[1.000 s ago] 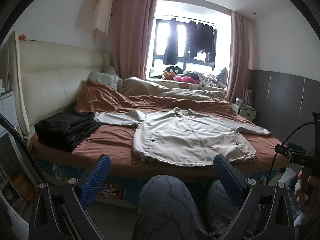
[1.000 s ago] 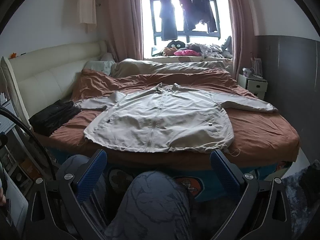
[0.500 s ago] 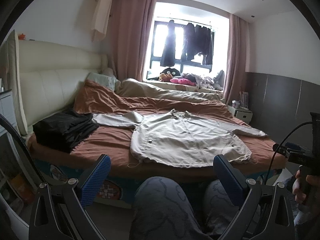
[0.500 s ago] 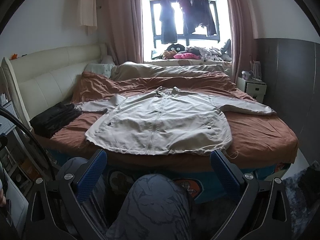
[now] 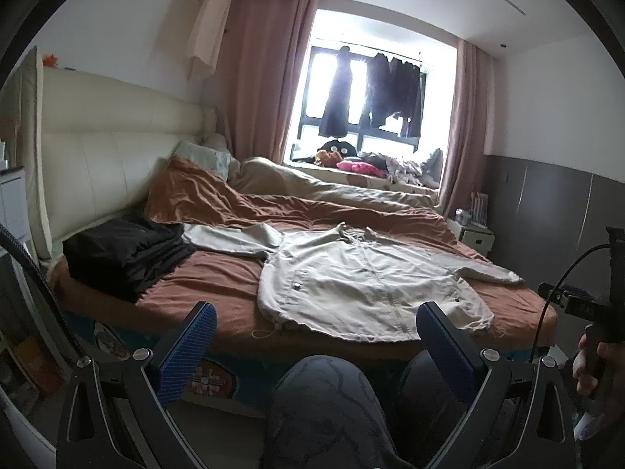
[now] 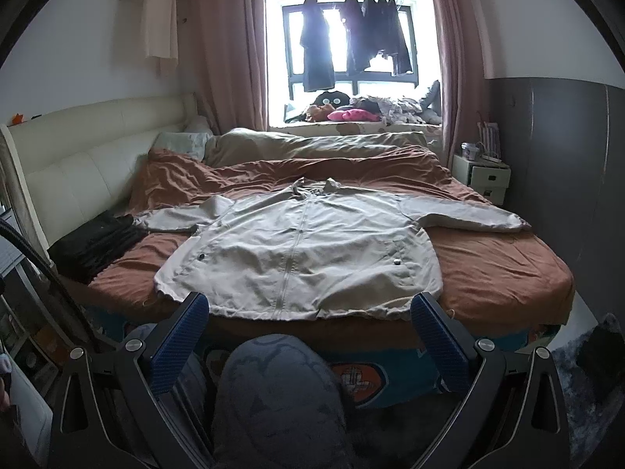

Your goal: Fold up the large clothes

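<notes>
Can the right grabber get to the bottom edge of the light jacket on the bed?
Probably yes. The right gripper is open and empty, facing the jacket, whose hem lies at the near edge of the bed. Only the person's knee sits below it.

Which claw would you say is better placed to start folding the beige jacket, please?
Probably the right claw: the beige jacket lies centred ahead of it. From the left claw the jacket sits off to the right. Both are open, empty.
</notes>
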`<action>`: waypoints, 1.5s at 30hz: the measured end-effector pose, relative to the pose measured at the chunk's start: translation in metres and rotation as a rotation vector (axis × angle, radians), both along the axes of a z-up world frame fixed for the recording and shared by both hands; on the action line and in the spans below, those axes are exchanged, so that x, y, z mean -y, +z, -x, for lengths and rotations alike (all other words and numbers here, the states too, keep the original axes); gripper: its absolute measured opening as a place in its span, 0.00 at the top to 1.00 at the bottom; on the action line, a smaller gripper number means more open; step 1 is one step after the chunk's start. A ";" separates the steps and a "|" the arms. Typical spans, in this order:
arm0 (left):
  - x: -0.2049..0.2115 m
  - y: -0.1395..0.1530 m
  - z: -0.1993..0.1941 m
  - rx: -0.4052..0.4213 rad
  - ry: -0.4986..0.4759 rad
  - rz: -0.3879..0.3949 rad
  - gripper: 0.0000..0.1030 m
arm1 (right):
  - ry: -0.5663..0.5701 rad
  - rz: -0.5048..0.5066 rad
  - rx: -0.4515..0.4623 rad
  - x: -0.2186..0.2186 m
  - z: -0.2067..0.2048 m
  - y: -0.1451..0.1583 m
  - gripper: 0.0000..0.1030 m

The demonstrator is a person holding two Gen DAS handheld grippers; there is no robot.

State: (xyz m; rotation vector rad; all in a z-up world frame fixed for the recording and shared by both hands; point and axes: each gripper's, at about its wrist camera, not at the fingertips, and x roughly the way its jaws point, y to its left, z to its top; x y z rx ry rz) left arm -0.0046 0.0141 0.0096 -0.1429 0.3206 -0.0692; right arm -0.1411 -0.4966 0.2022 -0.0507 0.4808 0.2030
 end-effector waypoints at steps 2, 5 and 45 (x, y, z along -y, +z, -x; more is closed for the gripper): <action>0.001 -0.001 -0.006 -0.002 0.002 -0.010 0.00 | 0.004 -0.006 -0.006 -0.002 -0.008 -0.002 0.00; 0.000 -0.002 -0.019 -0.011 0.001 -0.024 0.00 | 0.014 -0.006 -0.013 -0.005 -0.024 -0.004 0.00; -0.158 -0.016 -0.332 -0.297 0.155 0.079 0.06 | 0.174 -0.291 -0.289 -0.139 -0.383 -0.044 0.00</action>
